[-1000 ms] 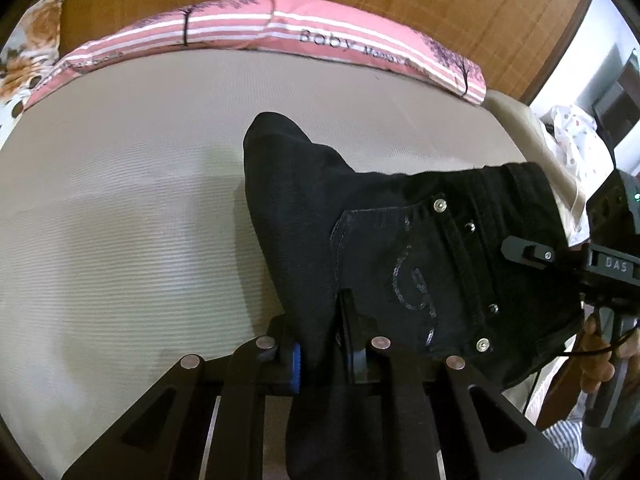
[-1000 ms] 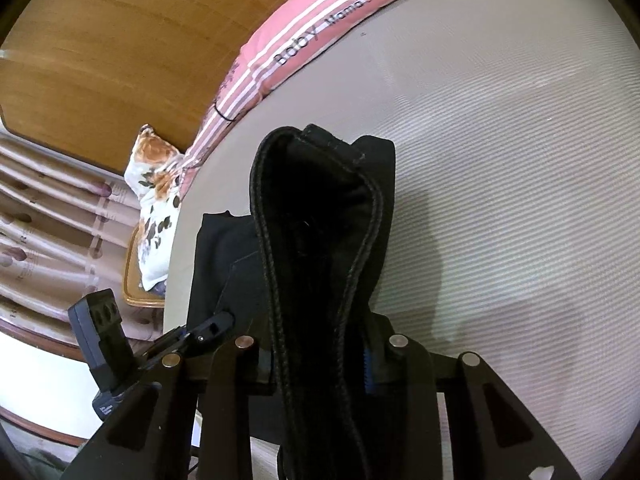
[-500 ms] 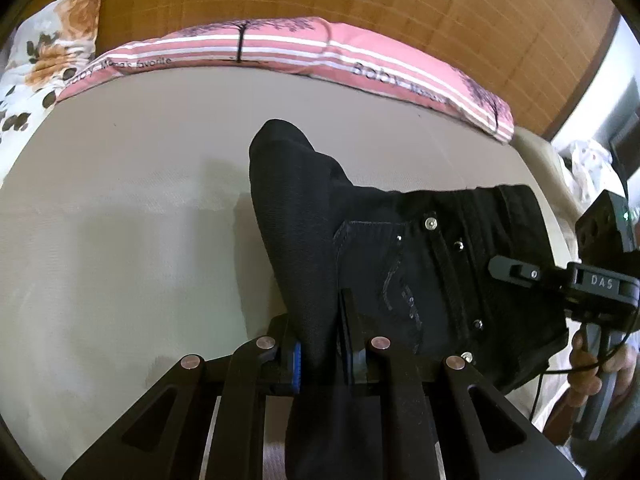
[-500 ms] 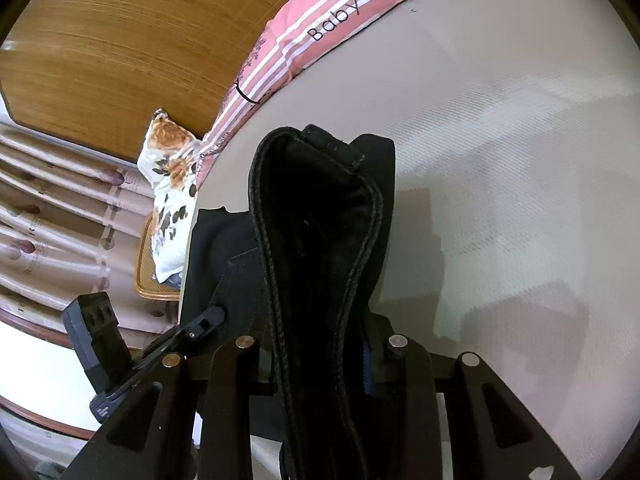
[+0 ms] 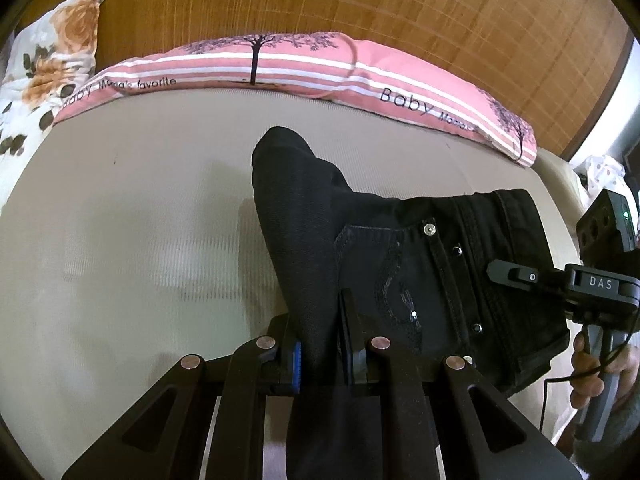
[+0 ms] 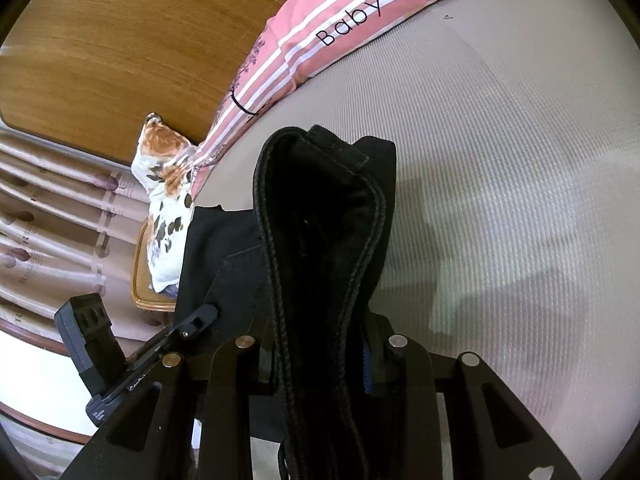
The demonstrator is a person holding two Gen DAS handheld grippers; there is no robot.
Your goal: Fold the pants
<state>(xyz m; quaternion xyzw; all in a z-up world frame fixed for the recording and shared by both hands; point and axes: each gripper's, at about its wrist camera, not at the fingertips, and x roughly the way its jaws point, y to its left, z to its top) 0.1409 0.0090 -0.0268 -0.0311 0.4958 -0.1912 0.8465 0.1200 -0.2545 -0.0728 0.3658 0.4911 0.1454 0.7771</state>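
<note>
A beige ribbed mattress [image 5: 120, 240] fills most of both views, backed by a woven wooden headboard [image 5: 360, 8]; pleated curtains [image 6: 52, 216] hang at the left of the right wrist view. Along the headboard lies a pink striped pillow [image 5: 304, 68], with a floral cushion [image 5: 52, 48] at the corner. The black jeans [image 5: 400, 264] are draped over the mattress, lifted at two points: the left gripper [image 5: 320, 344] is clenched on a fold of a leg, and the right gripper [image 6: 320, 360] is clamped on the stitched waistband, which stands up between its fingers. A hand [image 5: 600, 372] holds the right gripper's handle.

Compared with a second ago, both cameras have swung across the bed: more of the pillow and the floral cushion show in the left view, and the pillow's lettering sits higher in the right view. The grips are unchanged.

The pillow reads "Baby Mama's favorite"; the right gripper carries "DAS"
</note>
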